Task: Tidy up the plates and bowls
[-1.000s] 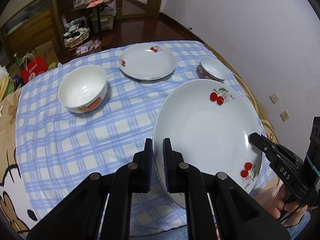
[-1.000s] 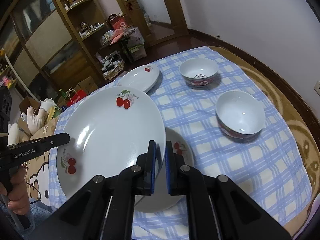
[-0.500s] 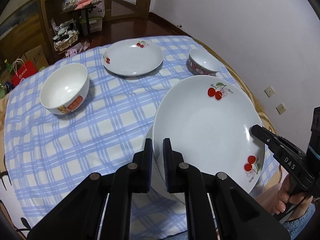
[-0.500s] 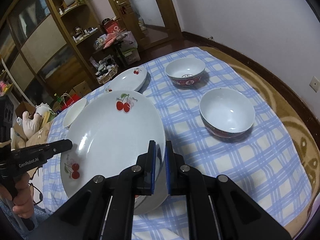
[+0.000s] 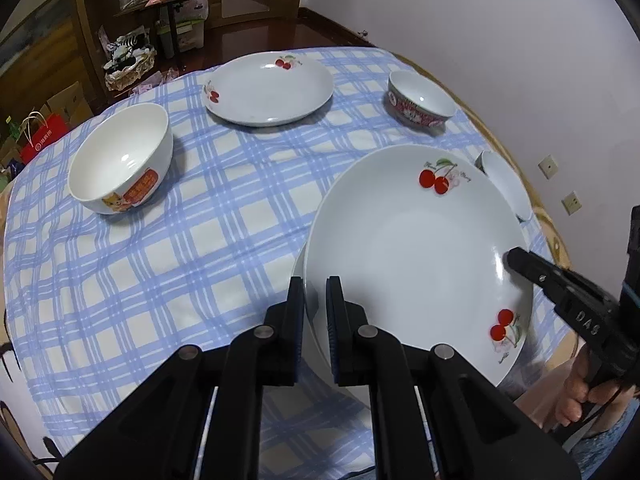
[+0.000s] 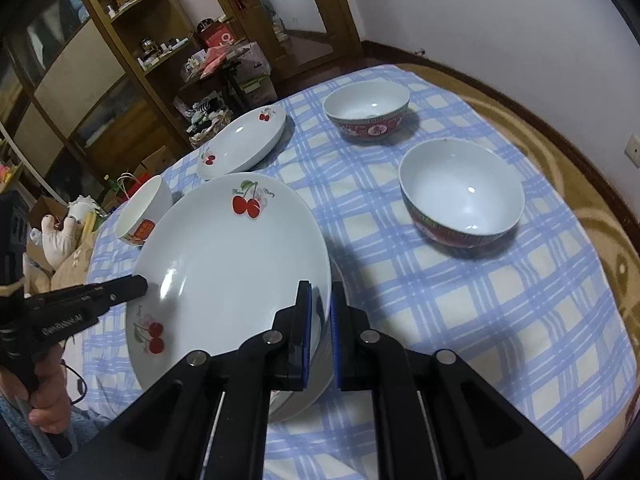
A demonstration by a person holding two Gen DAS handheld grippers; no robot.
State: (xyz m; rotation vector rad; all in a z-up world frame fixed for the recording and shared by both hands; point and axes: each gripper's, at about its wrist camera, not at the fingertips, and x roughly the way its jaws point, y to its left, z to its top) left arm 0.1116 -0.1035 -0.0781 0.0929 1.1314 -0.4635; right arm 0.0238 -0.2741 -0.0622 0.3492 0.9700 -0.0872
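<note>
A large white plate with cherry prints [image 5: 416,248] [image 6: 232,264] hangs tilted just above the near side of the table. My left gripper [image 5: 315,292] is shut on its left rim, and my right gripper [image 6: 321,296] is shut on the opposite rim. Each gripper also shows in the other's view, the left gripper [image 6: 140,282] and the right gripper [image 5: 512,258]. Right under the held plate lies a second white plate [image 6: 298,406], mostly covered by it. A smaller cherry plate [image 5: 270,90] [image 6: 242,142] rests at the far side.
On the blue checked cloth [image 5: 180,260] stand a white bowl with an orange label [image 5: 120,160] [image 6: 144,208] and two red-patterned bowls, the far one [image 5: 420,100] [image 6: 366,110] and the nearer one [image 6: 460,192]. Shelves and boxes stand beyond the table.
Both grippers have come down with the large plate between them. It now sits closer over the plate beneath and hides more of it. Both grips are unchanged.
</note>
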